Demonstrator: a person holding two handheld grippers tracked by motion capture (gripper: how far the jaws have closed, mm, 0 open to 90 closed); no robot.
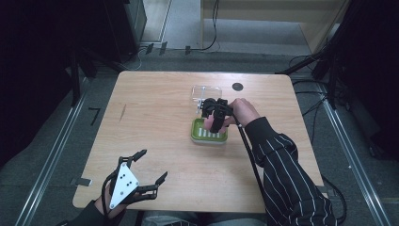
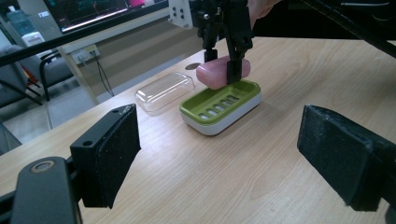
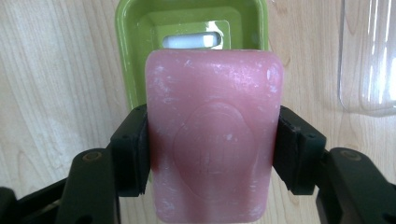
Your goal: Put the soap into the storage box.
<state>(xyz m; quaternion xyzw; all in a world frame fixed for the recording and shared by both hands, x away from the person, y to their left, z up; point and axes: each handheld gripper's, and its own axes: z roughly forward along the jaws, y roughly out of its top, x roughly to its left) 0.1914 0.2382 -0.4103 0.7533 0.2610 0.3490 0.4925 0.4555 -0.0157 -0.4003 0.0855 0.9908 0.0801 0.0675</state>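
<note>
Two handheld grippers work at a light wooden table (image 1: 155, 141) seen from the high view: the right gripper (image 1: 212, 123), held by a hand (image 1: 243, 112) in a striped sleeve (image 1: 282, 174), hangs over a green soap dish (image 1: 209, 134) near the table's middle, while the left gripper (image 1: 153, 169) rests at the near left edge, well apart from the dish, its jaws spread with nothing between them. A clear plastic lid (image 1: 206, 92) lies on the table just behind the dish, and a small dark round mark (image 1: 237, 86) sits on the far side of the tabletop.

From the left gripper view, that tool's own two black padded jaws stand wide apart over bare wood. Farther off, the right gripper (image 2: 223, 63) points down, clamped on a pink soap bar (image 2: 219, 73) held just above the far end of the slotted green dish (image 2: 222, 105); whether the bar touches the dish cannot be told. The clear lid (image 2: 164, 91) lies beside the dish, apart from it.

The right gripper view gives the closest look: both black pads (image 3: 136, 149) press on the long sides of the scuffed pink bar (image 3: 212, 135), which carries a round embossed stamp. Beyond the bar lies the dish's (image 3: 130, 56) green inside with one white slot, and the lid's (image 3: 369, 56) edge shows at the right.
</note>
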